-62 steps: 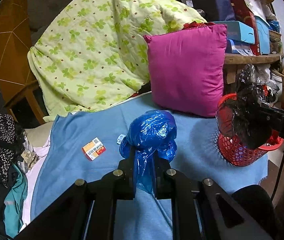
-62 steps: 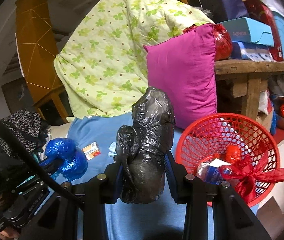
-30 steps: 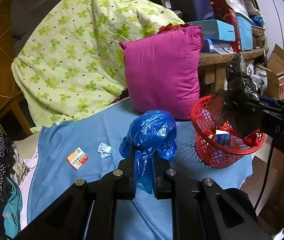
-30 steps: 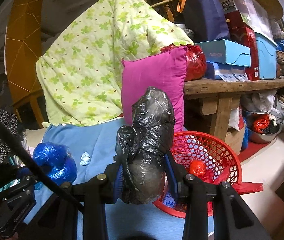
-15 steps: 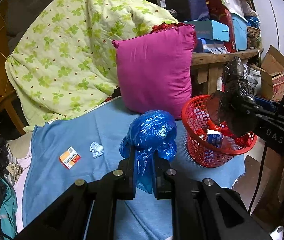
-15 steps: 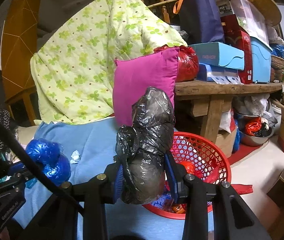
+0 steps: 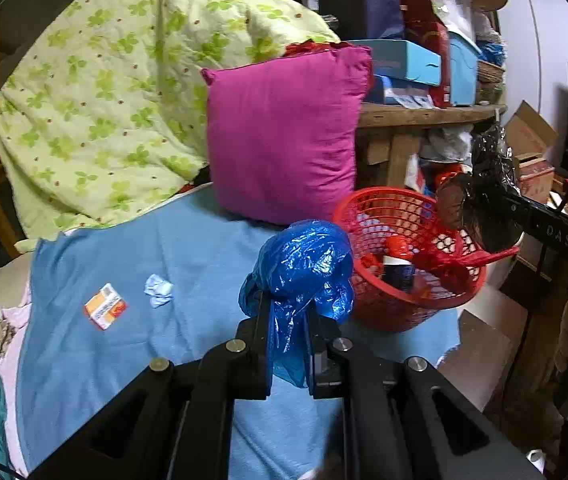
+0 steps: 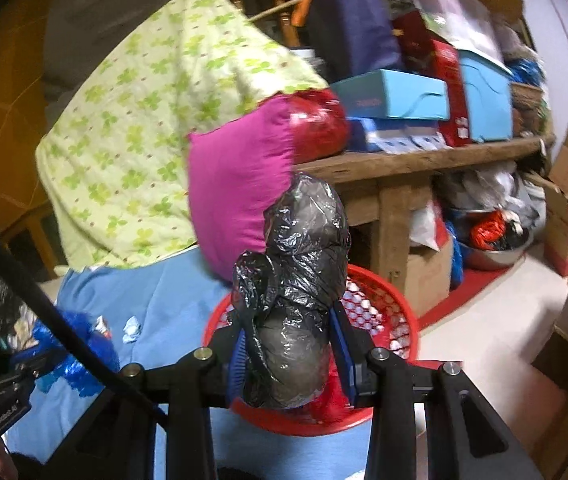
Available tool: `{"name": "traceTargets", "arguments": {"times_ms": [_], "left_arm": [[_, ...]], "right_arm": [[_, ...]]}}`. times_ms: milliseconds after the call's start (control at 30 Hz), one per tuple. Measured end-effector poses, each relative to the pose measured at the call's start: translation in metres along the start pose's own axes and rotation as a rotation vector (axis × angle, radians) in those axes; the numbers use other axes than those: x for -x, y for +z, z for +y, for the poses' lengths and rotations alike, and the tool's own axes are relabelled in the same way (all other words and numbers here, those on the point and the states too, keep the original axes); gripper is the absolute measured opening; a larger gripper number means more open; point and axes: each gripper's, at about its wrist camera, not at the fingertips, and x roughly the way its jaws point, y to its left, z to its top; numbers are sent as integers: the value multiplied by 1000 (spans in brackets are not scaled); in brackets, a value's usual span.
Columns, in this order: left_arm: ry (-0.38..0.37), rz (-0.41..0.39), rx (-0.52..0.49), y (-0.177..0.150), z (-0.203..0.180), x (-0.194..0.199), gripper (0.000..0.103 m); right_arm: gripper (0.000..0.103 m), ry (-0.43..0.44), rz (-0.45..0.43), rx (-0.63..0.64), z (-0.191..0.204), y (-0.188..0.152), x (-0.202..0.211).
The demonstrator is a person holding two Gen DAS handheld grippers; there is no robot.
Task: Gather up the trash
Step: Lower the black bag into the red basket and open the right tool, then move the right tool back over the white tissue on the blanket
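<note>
Overhead, the right gripper tilts down above the red basket, clamping a black bag. Nearby, left of the basket, the left gripper (angled downward) pinches a blue bag over the blue sheet.

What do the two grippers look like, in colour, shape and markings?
Both are matte black frames with angular arms and round silver bolts. The left gripper has black fingers. The right gripper has blue ribbed pads, and white letters "DAS" show on its side. A black cable crosses the right view.
</note>
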Motion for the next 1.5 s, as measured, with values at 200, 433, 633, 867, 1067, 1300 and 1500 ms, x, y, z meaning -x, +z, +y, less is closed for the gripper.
{"name": "traceTargets", "arguments": {"times_ms": [200, 433, 633, 867, 1067, 1300, 1500], "left_arm": [[-91, -15, -27, 22, -18, -12, 13], [-176, -41, -63, 57, -49, -34, 13], [-222, -40, -72, 74, -75, -66, 15], [-187, -89, -78, 71, -72, -85, 68], [-116, -125, -63, 50, -26, -64, 71], [51, -41, 106, -29, 92, -50, 72], [252, 32, 330, -95, 205, -38, 72]], "right_arm": [[40, -35, -16, -56, -29, 4, 5], [40, -31, -9, -101, -46, 6, 0], [41, -6, 21, -147, -60, 11, -22], [47, 42, 54, -155, -64, 15, -59], [65, 98, 51, -166, -52, 11, -65], [65, 150, -22, -58, -6, 18, -47], [65, 282, -22, 59, 71, 21, -49]]}}
